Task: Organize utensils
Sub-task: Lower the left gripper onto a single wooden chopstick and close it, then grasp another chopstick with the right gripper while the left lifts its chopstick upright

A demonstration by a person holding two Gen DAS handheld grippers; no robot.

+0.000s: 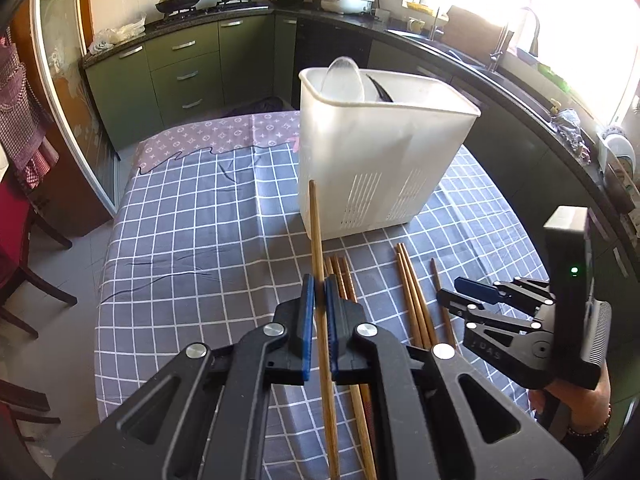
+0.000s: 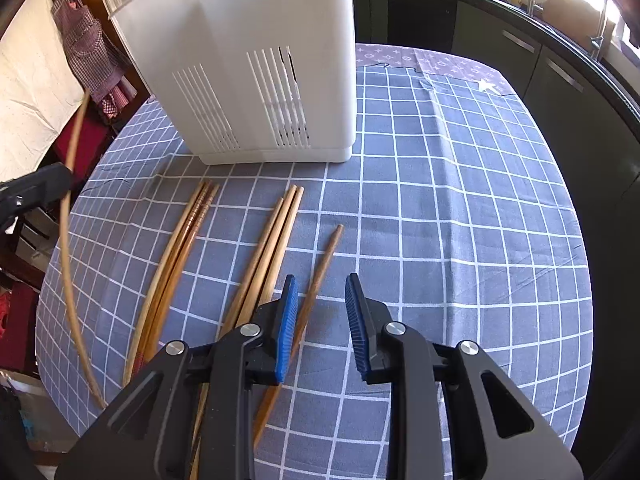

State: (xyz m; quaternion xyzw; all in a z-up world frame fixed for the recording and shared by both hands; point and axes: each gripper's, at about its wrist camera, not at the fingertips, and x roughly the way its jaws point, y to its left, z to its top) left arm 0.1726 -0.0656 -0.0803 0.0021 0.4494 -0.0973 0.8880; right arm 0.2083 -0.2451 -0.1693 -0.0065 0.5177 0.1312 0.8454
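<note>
My left gripper (image 1: 319, 285) is shut on one wooden chopstick (image 1: 316, 232), held above the table with its tip toward the white utensil holder (image 1: 372, 168). That chopstick also shows at the left of the right wrist view (image 2: 68, 240). The holder (image 2: 256, 64) holds a clear spoon (image 1: 342, 80) and a dark utensil (image 1: 380, 88). Several chopsticks lie on the checked cloth in front of the holder: a darker bunch (image 2: 180, 248), a lighter bunch (image 2: 272, 240) and a single one (image 2: 320, 272). My right gripper (image 2: 321, 286) is open and empty, low over the single chopstick.
The table has a blue checked cloth (image 2: 440, 200) with a purple patterned cloth (image 1: 224, 136) at its far end. Green kitchen cabinets (image 1: 184, 72) and a counter with pans stand behind. Wooden chairs (image 1: 24, 272) stand left of the table.
</note>
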